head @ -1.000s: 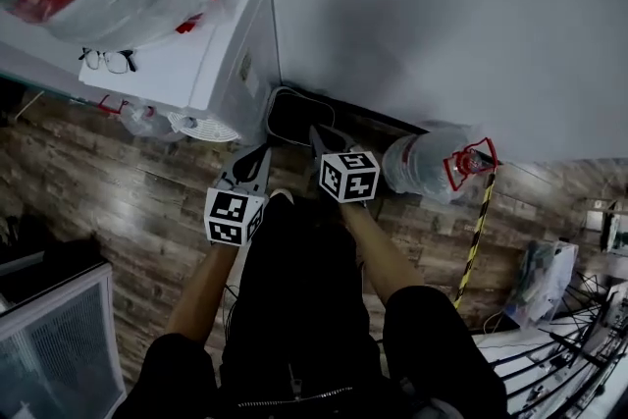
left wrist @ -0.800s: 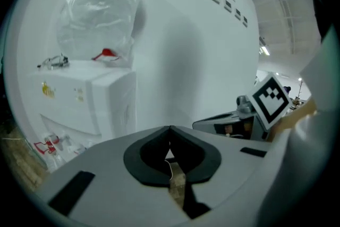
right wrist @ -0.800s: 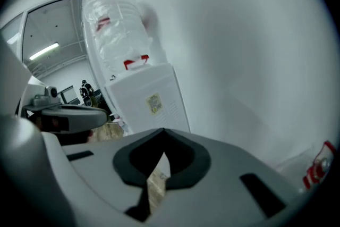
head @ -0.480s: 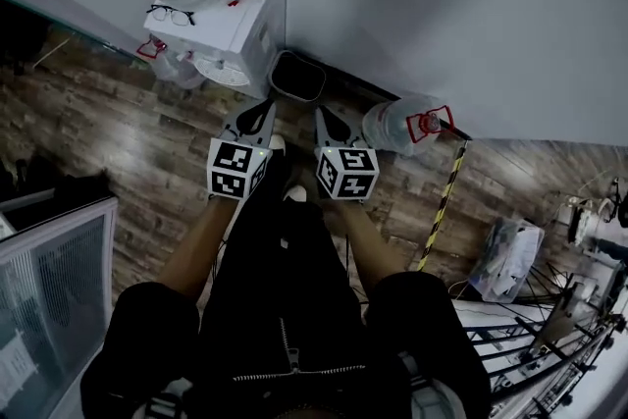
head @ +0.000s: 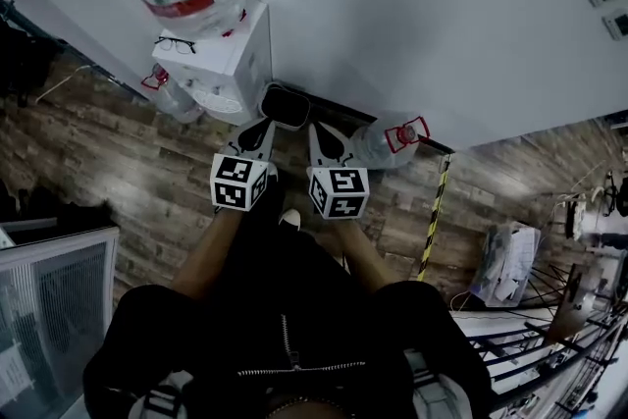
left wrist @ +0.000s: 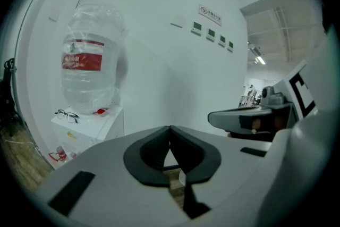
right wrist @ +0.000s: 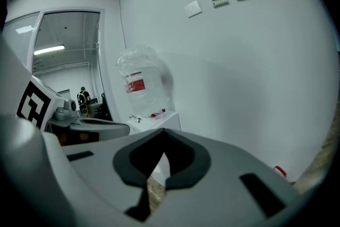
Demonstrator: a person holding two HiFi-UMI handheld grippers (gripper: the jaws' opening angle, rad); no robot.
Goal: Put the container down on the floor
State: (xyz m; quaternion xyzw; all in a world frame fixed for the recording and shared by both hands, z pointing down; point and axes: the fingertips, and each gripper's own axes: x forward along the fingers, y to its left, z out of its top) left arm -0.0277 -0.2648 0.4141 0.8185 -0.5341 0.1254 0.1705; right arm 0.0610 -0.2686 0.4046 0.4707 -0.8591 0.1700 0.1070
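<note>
Left gripper [head: 265, 126], right gripper [head: 319, 130]: both clenched, nothing held. Container [head: 378, 150]: lying on floor [head: 147, 182] against wall, just beside right gripper, near end hidden behind it.

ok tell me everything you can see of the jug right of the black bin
Clear, thin-looking plastic jug with a red handle at its neck end. It lies on its side on the wood-look floor, against the foot of the white wall, right of the black bin. The shut right gripper sits just beside it, not holding it.
</note>
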